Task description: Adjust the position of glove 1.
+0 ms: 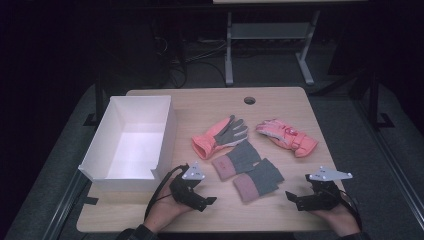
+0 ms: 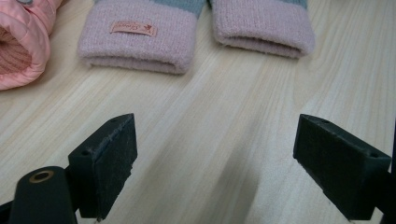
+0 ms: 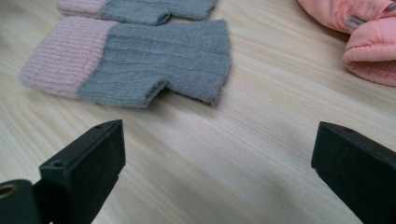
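Both tongs, left (image 1: 206, 201) and right (image 1: 291, 196), gape wide and empty. The knit mitts (image 1: 257, 180) look soft and light; I'd pinch a thick pink cuff (image 2: 136, 39).

We see our left gripper (image 1: 200, 197) as a black body with a grey three-cornered plate on top, pierced by small holes, and a black cable looping back from it toward the near edge of the table. Our right gripper (image 1: 300, 198) is built the same, black with its own grey plate and a black cable trailing behind. In the gripper views, each jaw is a blocky black piece with a matte, slightly rough inner pad and small screw holes along its outer face; a brass-coloured ring sits in the rounded black mount beside one jaw. Dark sleeve cuffs cover our wrists.
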